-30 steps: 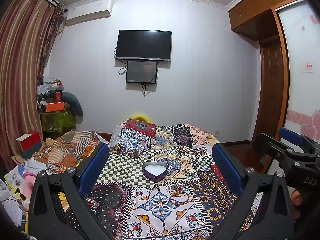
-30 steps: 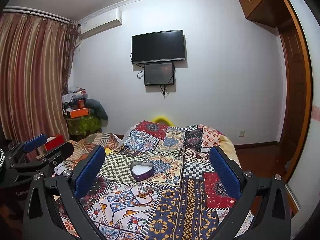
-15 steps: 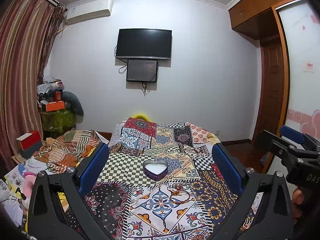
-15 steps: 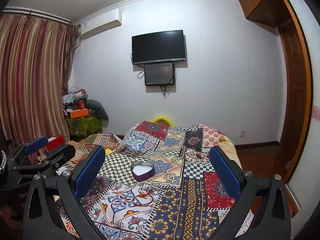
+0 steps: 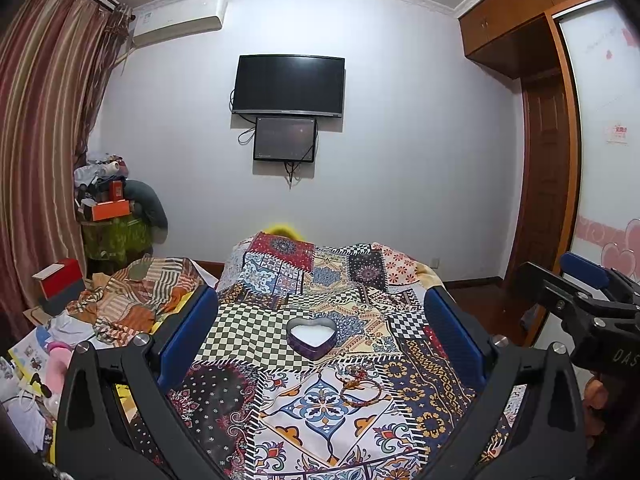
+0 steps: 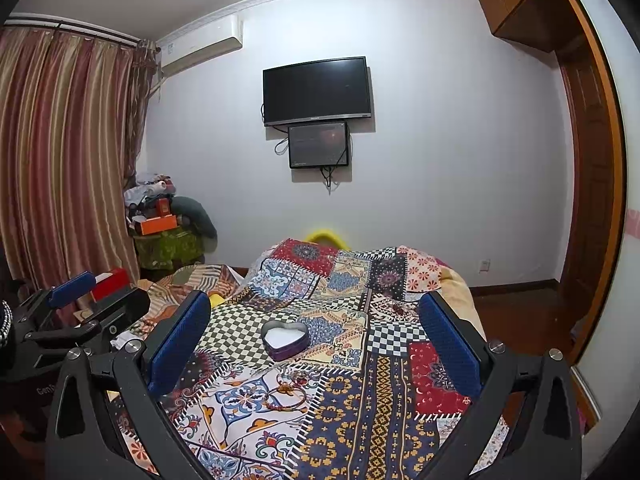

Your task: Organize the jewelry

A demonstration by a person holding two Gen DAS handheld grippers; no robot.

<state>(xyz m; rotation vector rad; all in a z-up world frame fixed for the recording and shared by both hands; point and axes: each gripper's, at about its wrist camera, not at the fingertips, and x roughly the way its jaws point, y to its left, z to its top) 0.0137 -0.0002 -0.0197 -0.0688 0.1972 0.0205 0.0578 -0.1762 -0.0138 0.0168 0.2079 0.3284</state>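
Nearest to us, our left tool (image 5: 320, 334) hangs above the bed with its blue pads (image 5: 188, 334) spread wide and nothing between them. Our right tool (image 6: 314, 342) is the same, wide apart and empty, and it also shows at the right edge of the left view.

Just beyond the pads, a bracelet (image 5: 360, 390) lies flat on a pale patch of the patchwork bedspread (image 5: 416, 384), with a small tangle of other jewelry (image 5: 354, 372) touching its far side; we cannot tell what those pieces are. From the right view the bracelet (image 6: 286, 398) sits left of centre between the pads.

A little farther on, near the jewelry but apart from it, stands a purple heart-shaped box (image 5: 311, 337), lidless, with a white lining.

To the left of the bed is a heap of striped cloth (image 5: 140, 300). On the far wall hangs a dark television (image 5: 289, 85) with a smaller screen (image 5: 285, 139) right beneath it, and striped curtains (image 6: 64, 152) fall on the left.
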